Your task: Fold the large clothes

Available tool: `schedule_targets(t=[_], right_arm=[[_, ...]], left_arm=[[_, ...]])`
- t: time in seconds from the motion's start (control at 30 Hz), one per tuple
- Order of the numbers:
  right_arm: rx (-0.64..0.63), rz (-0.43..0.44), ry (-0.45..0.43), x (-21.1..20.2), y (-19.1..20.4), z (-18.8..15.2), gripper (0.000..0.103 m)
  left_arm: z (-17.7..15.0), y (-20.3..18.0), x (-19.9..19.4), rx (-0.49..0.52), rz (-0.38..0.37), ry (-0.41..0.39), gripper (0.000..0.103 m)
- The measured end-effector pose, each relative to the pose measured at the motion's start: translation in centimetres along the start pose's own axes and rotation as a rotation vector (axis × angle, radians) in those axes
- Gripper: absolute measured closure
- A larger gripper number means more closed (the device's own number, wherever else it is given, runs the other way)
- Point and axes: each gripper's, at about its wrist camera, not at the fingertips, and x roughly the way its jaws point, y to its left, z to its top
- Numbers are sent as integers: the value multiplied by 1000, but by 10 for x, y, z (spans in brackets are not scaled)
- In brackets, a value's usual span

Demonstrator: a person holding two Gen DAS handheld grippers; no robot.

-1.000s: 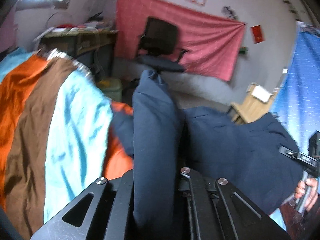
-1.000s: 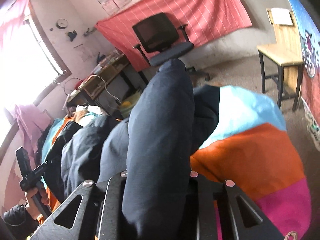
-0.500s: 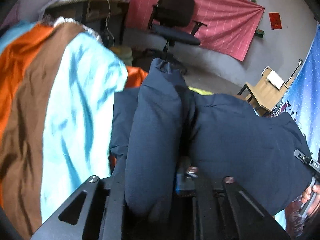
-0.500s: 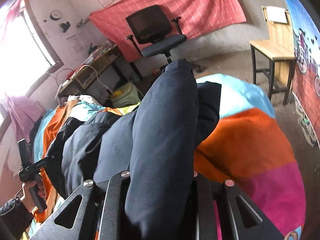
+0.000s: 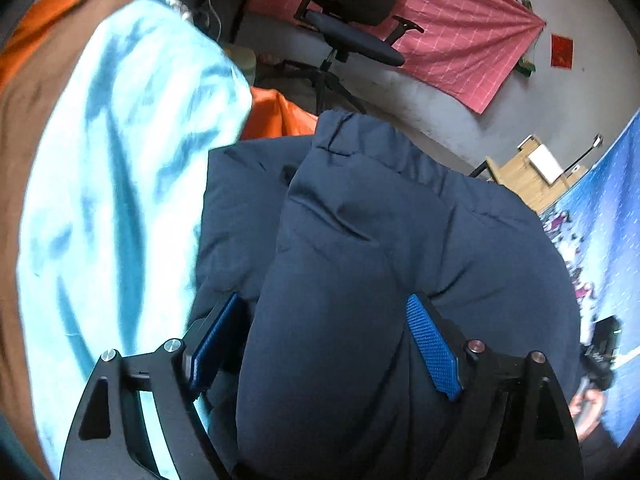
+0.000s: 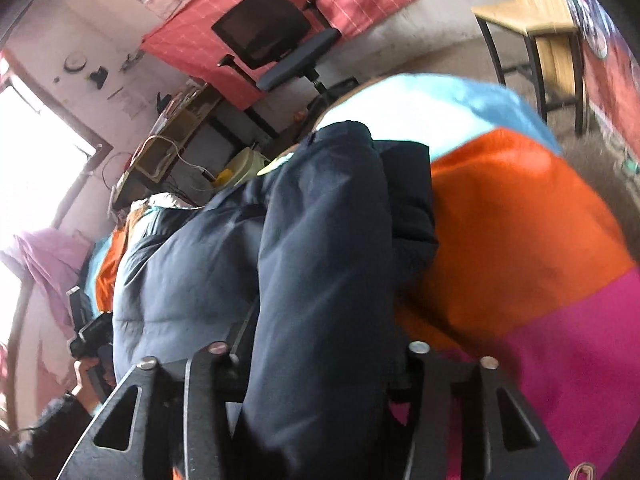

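A puffy navy jacket (image 5: 360,240) lies on a bedspread (image 5: 120,160) striped in light blue, brown and orange. One thick fold of it runs between the jaws of my left gripper (image 5: 324,344). Those jaws are opening, and both blue pads (image 5: 434,348) show bare beside the fold. In the right wrist view another fold of the jacket (image 6: 320,260) fills my right gripper (image 6: 320,340), whose jaws are also opening; its pads are mostly hidden by the cloth. Each view catches the other gripper (image 6: 88,332) in a hand at the jacket's far edge.
Beyond the bed stand a black office chair (image 5: 352,12) and a red cloth (image 5: 460,36) hung on the wall. A wooden chair (image 6: 532,20) is at the right, a cluttered desk (image 6: 172,136) and a bright window at the left. Magenta and orange bedspread stripes (image 6: 520,240) lie beside the jacket.
Both grippers have sunk toward the bed with the jacket folds. Their jaws have spread from a tight grip, and the left gripper's blue pads now show.
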Motion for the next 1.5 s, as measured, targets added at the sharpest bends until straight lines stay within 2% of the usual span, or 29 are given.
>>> schedule_targets(t=[0.07,0.13,0.2,0.27,0.3,0.33,0.43,0.53,0.6,0.67,0.77,0.87,0.93,1.03,1.1,1.27,1.37,1.43,1.5], right_arm=[[47,28,32,10,-9,1,43],[81,49,55,17,-17,2,36],[127,84,80,22,-26,2,36],[154,105,87,21,-30,2,44],[152,109,80,17,-29,2,57],[134,102,69,13,-24,2,66],[56,55,33,-3,-1,3,81],[-10,47,-20,-22,22,2,85],[-49,46,-56,-38,43,3,86],[-90,37,-80,-50,62,4,86],[-127,-5,-75,-54,78,2,86],[-117,-38,-63,-48,84,-4,86],[-115,-51,-55,-43,82,-8,86],[-121,-53,-47,-37,77,-12,86],[-121,-56,-41,-31,71,-10,85],[-80,-41,-16,-11,39,-11,78],[-46,-19,2,0,14,-11,62],[-11,-5,18,8,2,-10,42],[26,12,36,17,-9,-8,31]], left_arm=[[4,3,0,-11,-34,3,26],[5,4,-5,-14,-77,4,45],[7,0,-13,-18,-128,6,78],[9,-15,-24,19,-119,-25,91],[9,-25,-30,50,-104,-44,95],[8,-33,-37,71,-95,-60,96],[3,-56,-63,87,-133,-127,99],[3,-86,-94,136,-180,-173,99],[2,-103,-108,167,-184,-186,99],[0,-116,-119,198,-147,-191,99],[-6,-108,-119,202,-40,-182,98],[-14,-81,-102,175,69,-138,96],[-16,-67,-82,144,116,-100,91],[-19,-43,-61,104,130,-69,72],[-19,-35,-51,102,148,-67,45],[-8,-12,-16,82,103,-3,12],[-1,9,-4,25,39,32,1],[3,21,5,-17,-28,75,1],[6,23,5,-22,-58,72,2]])
